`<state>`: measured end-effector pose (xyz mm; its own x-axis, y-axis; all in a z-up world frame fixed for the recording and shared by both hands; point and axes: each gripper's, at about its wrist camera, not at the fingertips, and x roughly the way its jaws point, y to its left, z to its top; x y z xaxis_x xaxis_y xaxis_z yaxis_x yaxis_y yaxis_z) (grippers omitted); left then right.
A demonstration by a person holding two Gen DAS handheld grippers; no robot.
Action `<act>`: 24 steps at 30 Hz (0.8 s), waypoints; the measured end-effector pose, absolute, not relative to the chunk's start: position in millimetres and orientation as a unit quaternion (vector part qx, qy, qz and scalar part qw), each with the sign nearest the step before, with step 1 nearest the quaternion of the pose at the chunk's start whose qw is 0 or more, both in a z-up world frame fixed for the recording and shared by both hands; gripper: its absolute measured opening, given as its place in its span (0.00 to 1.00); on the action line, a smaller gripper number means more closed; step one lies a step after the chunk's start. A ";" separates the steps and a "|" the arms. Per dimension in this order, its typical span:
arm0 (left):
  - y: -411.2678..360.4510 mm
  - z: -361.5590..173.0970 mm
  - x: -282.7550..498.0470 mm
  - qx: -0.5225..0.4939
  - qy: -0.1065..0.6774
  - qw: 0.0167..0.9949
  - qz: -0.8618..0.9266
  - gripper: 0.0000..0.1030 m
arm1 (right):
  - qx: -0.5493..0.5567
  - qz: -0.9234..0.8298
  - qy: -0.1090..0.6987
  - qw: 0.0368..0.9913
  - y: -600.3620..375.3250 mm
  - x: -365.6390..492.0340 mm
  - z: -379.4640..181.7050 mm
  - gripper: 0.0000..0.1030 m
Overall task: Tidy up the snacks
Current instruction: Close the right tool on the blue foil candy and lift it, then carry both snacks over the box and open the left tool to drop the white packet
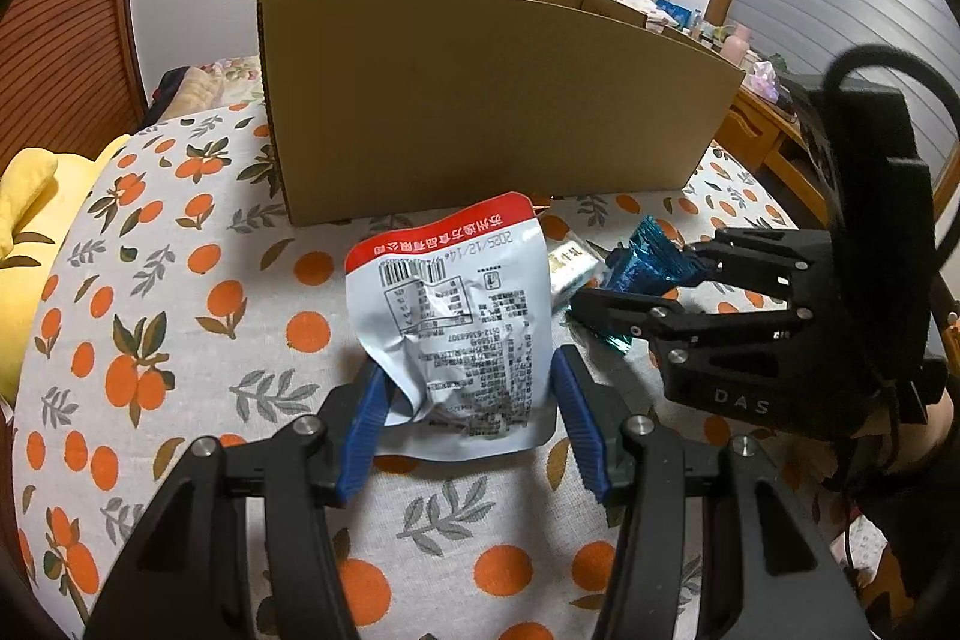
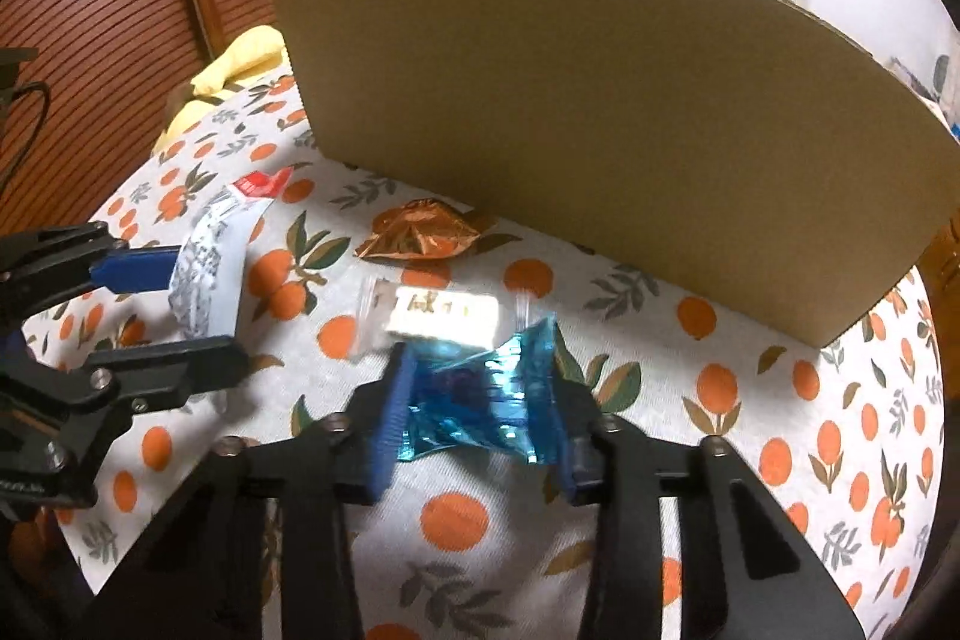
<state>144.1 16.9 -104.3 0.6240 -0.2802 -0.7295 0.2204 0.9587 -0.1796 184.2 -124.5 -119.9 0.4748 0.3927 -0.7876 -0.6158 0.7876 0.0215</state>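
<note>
My left gripper [image 1: 471,400] is shut on a white snack pouch with a red top band [image 1: 456,316]; its blue pads crumple the pouch's lower sides. The right wrist view shows that pouch [image 2: 207,256] at far left, between the left gripper's fingers. My right gripper [image 2: 480,400] is shut on a shiny blue snack wrapper [image 2: 480,394], squeezed between its blue pads just above the cloth. In the left wrist view the right gripper [image 1: 636,280] comes in from the right with the blue wrapper [image 1: 648,259] at its tips. A tall cardboard box [image 1: 480,100] stands behind, open at the top.
A small white packet [image 2: 444,316] lies just beyond the blue wrapper, and a copper foil wrapper [image 2: 420,232] sits near the box wall [image 2: 600,130]. An orange-print cloth [image 1: 180,340] covers the surface. A yellow cushion [image 1: 24,220] lies at its left edge; a wooden desk [image 1: 762,130] stands at right.
</note>
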 end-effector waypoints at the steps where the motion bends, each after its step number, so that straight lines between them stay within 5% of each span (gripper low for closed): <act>1: 16.5 -103.9 143.9 -0.036 0.410 0.901 -0.139 0.51 | -0.132 0.298 0.417 0.848 -124.2 183.9 -119.9 0.32; 24: 3.2 -81.7 138.8 -0.021 0.384 0.910 -0.151 0.51 | -0.072 0.299 0.396 0.865 -162.0 161.4 -102.0 0.28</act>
